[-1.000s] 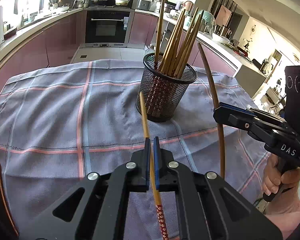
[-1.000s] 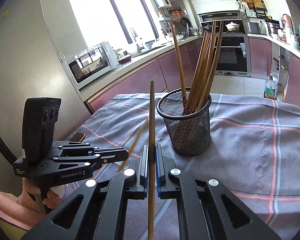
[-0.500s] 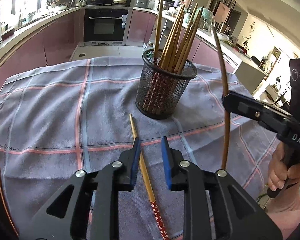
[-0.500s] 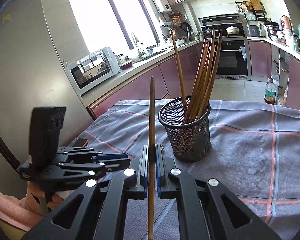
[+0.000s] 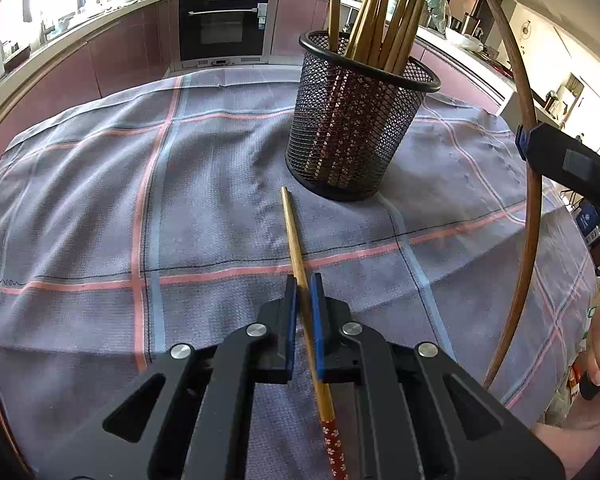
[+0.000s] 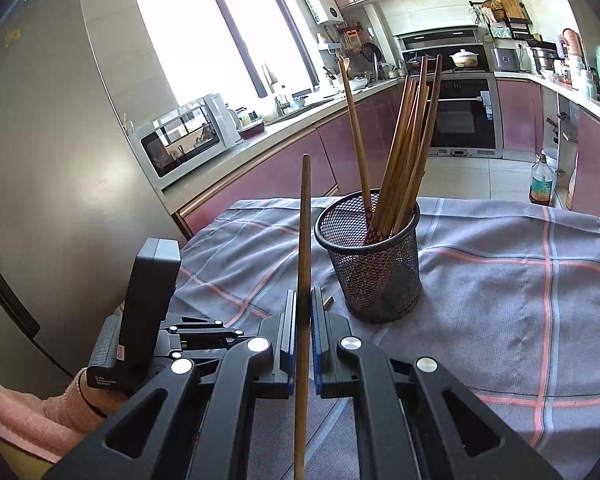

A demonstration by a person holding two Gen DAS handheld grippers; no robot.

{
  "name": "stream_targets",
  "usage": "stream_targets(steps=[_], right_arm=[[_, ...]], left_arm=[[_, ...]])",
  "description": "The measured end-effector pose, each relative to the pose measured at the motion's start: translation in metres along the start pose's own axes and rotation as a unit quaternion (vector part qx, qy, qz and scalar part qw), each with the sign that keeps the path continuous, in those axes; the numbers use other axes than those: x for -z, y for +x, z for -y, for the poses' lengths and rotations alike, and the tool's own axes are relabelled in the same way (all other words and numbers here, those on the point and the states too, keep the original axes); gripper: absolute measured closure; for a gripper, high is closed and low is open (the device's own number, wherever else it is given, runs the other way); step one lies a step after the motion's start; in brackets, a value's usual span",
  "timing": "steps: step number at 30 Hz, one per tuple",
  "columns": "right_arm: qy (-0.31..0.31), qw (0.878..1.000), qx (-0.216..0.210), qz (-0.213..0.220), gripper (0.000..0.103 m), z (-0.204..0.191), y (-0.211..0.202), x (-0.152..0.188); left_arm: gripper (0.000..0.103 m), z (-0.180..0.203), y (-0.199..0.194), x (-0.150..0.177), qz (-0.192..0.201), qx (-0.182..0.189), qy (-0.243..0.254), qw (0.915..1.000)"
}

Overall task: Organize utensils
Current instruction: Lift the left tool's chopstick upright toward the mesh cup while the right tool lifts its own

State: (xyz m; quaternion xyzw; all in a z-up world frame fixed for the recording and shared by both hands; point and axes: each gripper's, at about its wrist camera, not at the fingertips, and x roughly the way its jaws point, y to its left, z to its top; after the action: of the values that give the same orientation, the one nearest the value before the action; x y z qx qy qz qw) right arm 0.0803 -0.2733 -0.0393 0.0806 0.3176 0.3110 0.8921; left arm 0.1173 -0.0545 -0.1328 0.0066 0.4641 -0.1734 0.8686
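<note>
Left gripper (image 5: 303,312) jaws clenched on the pale chopstick (image 5: 296,248) lying mid-desk, right gripper (image 6: 303,330) jaws grasping the dark chopstick (image 6: 304,240); lift level, then tip upright over the mesh holder (image 5: 352,120).

Bright daylight pours through the window (image 6: 220,40), which is blown out to white. Shadows on the tablecloth (image 5: 220,208) are soft. Both fisheye views bend straight lines and darken at the corners; focus stays sharp, with no motion blur.

A checked cloth (image 5: 204,184) covers the table, carrying a mesh holder (image 5: 352,128) and one chopstick (image 5: 294,236).
</note>
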Motion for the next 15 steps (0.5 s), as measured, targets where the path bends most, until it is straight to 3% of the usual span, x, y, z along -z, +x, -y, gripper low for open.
stream_targets(steps=[9,15], right_arm=[[0.001,1.0,0.001,0.004,0.098,0.0,-0.001,0.0],[0.003,1.0,0.0,0.013,0.098,-0.001,-0.004,-0.003]], left_arm=[[0.097,0.001,-0.014,-0.003,0.017,0.005,-0.008,0.9998],[0.097,-0.005,-0.037,-0.007,0.04,0.038,-0.016,0.9984]])
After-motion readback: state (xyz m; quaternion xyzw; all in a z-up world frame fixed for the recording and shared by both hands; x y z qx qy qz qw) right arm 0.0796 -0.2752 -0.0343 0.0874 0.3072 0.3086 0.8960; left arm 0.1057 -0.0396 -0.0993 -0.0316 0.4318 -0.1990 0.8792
